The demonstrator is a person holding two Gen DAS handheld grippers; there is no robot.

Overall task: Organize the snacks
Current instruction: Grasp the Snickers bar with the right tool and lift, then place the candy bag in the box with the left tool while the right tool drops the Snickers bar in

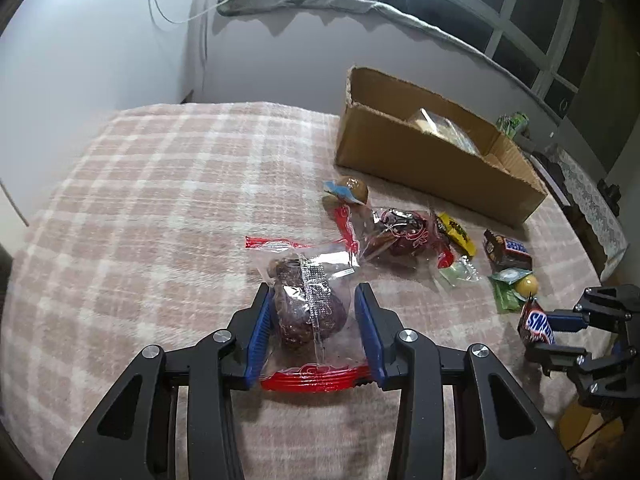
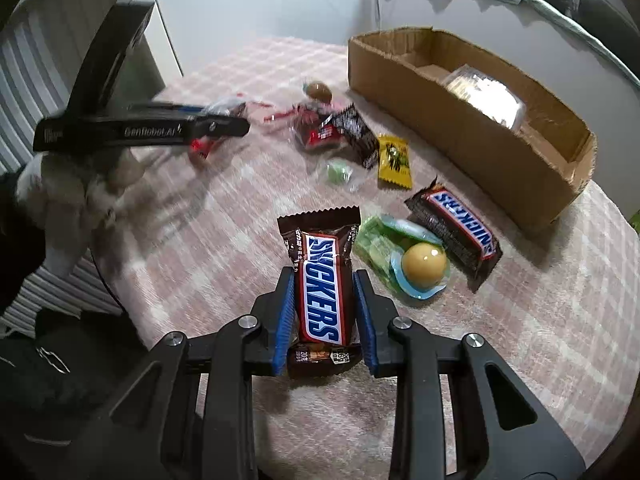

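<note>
My left claw [image 1: 313,312] grips a clear, red-edged packet [image 1: 308,308] with a dark lump inside, its blue pads [image 1: 260,332] pressed against both sides of the wrapper. My right claw [image 2: 324,312] is clamped on a Snickers bar [image 2: 322,292], held lengthwise between the fingers with the logo facing up. Everything sits on a bench [image 1: 140,200] under a pink plaid cloth, and I take the cardboard box [image 1: 432,148] at its far side as my landmark. The box is open at the top and holds a clear plastic pack [image 2: 484,92]. Just in front of the box lies a scatter of snacks: a round brown sweet [image 1: 352,189] nearest its left corner, a second red-edged packet [image 1: 396,232] a little further out, a yellow sachet [image 2: 395,160] beside that, and a green wrapped sweet [image 2: 338,172] near the sachet. A second Snickers [image 2: 456,226] lies close along the box's front wall toward its right end, and touching that bar is a green pack with a yellow ball [image 2: 422,264], just beside the bar I am holding. In the left view the right claw is seen well out from the box, at the bench's right edge.
</note>
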